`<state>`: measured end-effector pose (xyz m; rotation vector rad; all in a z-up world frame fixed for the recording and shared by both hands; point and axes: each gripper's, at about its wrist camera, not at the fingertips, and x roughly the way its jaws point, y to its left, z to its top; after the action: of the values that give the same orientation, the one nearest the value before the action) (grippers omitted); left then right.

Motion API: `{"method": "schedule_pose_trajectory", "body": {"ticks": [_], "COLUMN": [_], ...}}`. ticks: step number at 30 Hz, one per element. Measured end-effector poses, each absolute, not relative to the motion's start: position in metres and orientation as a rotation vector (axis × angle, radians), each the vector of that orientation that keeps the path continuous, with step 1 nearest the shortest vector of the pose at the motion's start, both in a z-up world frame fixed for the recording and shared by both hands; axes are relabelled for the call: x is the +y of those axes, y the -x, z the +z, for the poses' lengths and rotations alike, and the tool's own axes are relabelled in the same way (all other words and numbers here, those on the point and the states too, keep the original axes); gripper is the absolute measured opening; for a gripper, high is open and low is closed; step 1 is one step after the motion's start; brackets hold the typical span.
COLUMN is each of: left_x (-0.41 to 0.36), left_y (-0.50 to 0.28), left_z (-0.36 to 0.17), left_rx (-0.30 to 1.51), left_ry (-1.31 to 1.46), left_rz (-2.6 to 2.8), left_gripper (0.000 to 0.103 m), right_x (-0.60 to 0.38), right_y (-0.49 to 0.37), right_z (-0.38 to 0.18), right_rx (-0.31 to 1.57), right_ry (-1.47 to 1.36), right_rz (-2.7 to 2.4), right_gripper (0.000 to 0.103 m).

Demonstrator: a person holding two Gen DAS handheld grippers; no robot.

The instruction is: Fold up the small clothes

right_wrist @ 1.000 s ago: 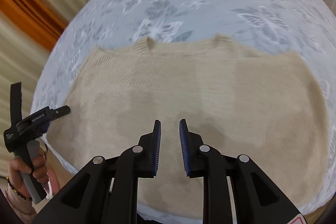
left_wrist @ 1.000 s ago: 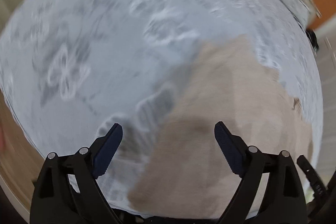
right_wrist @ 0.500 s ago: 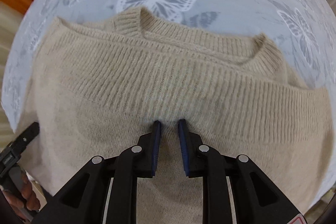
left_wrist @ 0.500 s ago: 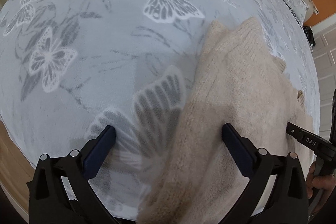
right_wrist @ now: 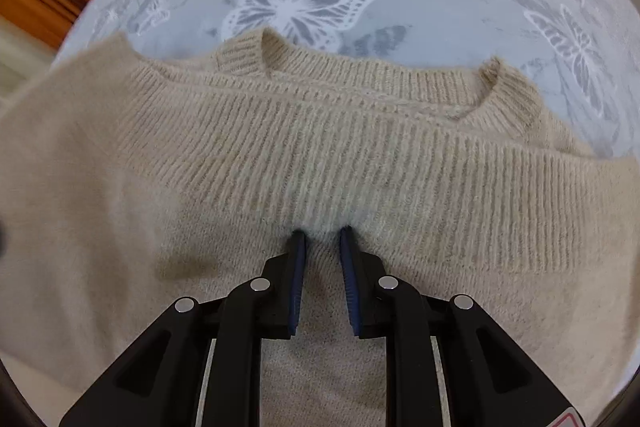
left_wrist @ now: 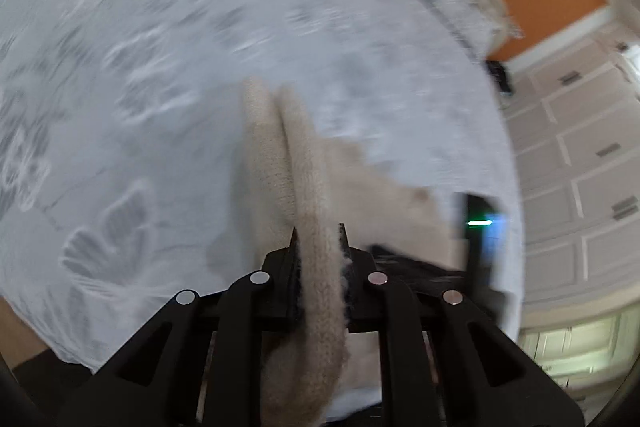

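Evidently a fold is starting: the left tongs [left_wrist: 318,231] are closing on a bunched edge of the beige sweater [right_wrist: 320,163], pads pressing it, lifting it off the butterfly-print bed [right_wrist: 400,7]. The right tongs [right_wrist: 322,233], nearly closed, press their tips into the sweater's middle, apparently pinning it; whether they pinch any knit is unclear. Next, the raised edge probably must be carried across. Blur smears the left view; the sweater's lower part is cut off.
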<state>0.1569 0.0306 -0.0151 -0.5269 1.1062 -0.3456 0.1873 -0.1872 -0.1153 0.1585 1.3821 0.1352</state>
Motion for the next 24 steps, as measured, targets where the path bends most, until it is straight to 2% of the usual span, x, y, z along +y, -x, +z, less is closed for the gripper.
{"method": "schedule_pose_trajectory", "body": {"ticks": [4,7,11,15,18,19,20,21,22,23,24], "left_x": [-0.036,-0.089,-0.166,-0.215,-0.235,-0.234,-0.229,-0.222,-0.216,-0.205,-0.192], "left_y": [-0.149,-0.140,-0.123,-0.106,-0.093,-0.086,-0.079,-0.070,-0.063,-0.054,-0.047], "left_z": [0.033,0.046,0.030,-0.015,-0.044,-0.045,-0.041,-0.033,-0.028,-0.020,-0.015], "left_rx": [1.048,1.062,1.099,1.199,1.261,1.247,1.210,1.158,1.124,1.078,1.047], "left_ry": [0.473,0.385,0.243,0.188,0.130,0.139,0.153,0.154,0.142,0.121,0.106], "left_rz": [-0.484,-0.563,-0.602,-0.633,-0.593,-0.596,-0.608,-0.618,-0.608,-0.580,-0.555], "left_gripper": [0.013,0.014,0.014,0.020,0.037,0.046,0.057,0.063,0.075,0.083,0.084], "right_x": [-0.226,-0.273,-0.350,-0.412,-0.449,-0.453,-0.451,-0.450,-0.449,-0.450,-0.445], "right_y": [-0.183,-0.163,-0.102,-0.041,-0.002,0.007,0.011,0.015,0.017,0.015,0.011], "right_z": [-0.115,-0.106,-0.075,-0.077,-0.082,-0.081,-0.081,-0.080,-0.080,-0.079,-0.078], "right_rx": [1.331,1.237,1.059,1.034,1.029,1.025,1.020,1.012,1.007,1.004,1.000], "right_ry": [-0.366,-0.621,-0.686,-0.709,-0.736,-0.745,-0.753,-0.764,-0.773,-0.788,-0.808], "right_rz": [0.215,0.263,0.169,0.055,0.022,0.029,0.040,0.054,0.066,0.090,0.119], "right_gripper": [0.018,0.020,0.021,0.036,0.036,0.039,0.043,0.055,0.063,0.063,0.063]}}
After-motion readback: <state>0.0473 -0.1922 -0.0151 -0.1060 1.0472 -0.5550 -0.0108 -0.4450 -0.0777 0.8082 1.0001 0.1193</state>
